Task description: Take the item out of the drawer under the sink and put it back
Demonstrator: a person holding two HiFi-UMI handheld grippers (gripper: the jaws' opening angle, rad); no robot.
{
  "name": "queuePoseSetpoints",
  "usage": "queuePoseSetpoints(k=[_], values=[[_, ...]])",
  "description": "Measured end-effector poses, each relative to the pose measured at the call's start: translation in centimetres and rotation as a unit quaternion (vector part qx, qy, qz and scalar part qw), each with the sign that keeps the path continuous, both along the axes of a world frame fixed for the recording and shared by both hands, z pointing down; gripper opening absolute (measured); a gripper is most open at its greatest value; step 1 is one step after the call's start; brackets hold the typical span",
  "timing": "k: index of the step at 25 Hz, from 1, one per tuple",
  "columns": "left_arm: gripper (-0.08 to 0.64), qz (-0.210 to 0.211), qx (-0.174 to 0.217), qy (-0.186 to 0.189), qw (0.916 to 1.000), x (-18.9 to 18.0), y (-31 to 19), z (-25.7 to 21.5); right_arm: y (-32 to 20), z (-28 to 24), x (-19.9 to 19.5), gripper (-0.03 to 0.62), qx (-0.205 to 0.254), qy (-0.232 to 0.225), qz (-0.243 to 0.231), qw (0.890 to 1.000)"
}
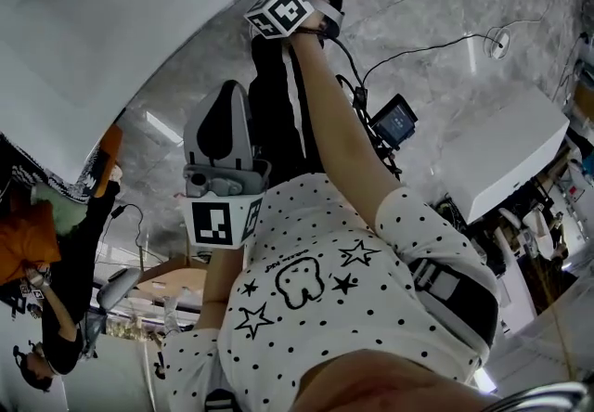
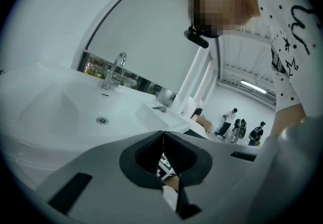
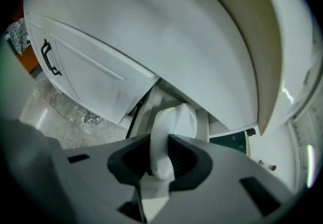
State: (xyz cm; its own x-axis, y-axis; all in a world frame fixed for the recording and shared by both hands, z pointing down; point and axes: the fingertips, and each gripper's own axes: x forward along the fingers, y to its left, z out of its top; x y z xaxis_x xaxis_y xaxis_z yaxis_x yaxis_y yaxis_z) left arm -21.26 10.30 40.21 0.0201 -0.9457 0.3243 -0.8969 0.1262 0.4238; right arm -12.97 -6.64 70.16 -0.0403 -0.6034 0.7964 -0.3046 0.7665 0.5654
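The item (image 3: 174, 119) is sitting between the right gripper's (image 3: 160, 142) jaws at frame centre, under the sink (image 3: 192, 36), cabinet door (image 3: 91, 74) standing upper left.

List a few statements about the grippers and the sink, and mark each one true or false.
1. The right gripper has a white item pinched between its jaws. True.
2. The left gripper grips the faucet. False: its jaws are together on nothing, and the faucet stands apart at the back of the basin.
3. The cabinet door bears a black handle. True.
4. The basin is filled with water. False: its drain shows uncovered.
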Motion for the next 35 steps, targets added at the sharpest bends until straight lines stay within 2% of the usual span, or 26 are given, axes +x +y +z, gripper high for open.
queuePoseSetpoints(k=[6,11,15,20,24,30,35], values=[[0.005,0.001,0.01,-0.003,0.9999,0.1,-0.4,-0.9,-0.7,-2.9,-0.2,0.071,0.008,-0.042,0.003,0.999],[0.005,0.003,0.023,-0.005,0.9997,0.6,1.0,-1.9,0.8,-5.0,-0.2,0.066,0.008,-0.063,-0.009,0.998],[0.005,0.005,0.032,-0.008,0.9994,0.9,1.6,-2.2,2.1,-5.8,0.0,0.064,0.004,-0.068,-0.031,0.997],[0.005,0.004,0.045,-0.016,0.9989,2.9,-0.5,-4.3,2.1,-8.0,2.0,0.062,-0.001,-0.058,-0.084,0.995],[0.005,-0.001,0.054,-0.022,0.9983,3.9,-0.6,-5.0,3.6,-9.4,3.0,0.061,-0.007,-0.073,-0.112,0.991],[0.005,-0.012,0.068,-0.033,0.997,7.0,-1.6,-7.7,5.0,-13.0,5.9,0.06,-0.028,-0.11,-0.138,0.984],[0.005,-0.025,0.079,-0.044,0.9956,8.2,-1.8,-8.9,5.8,-14.8,6.9,0.06,-0.062,-0.176,-0.123,0.975]])
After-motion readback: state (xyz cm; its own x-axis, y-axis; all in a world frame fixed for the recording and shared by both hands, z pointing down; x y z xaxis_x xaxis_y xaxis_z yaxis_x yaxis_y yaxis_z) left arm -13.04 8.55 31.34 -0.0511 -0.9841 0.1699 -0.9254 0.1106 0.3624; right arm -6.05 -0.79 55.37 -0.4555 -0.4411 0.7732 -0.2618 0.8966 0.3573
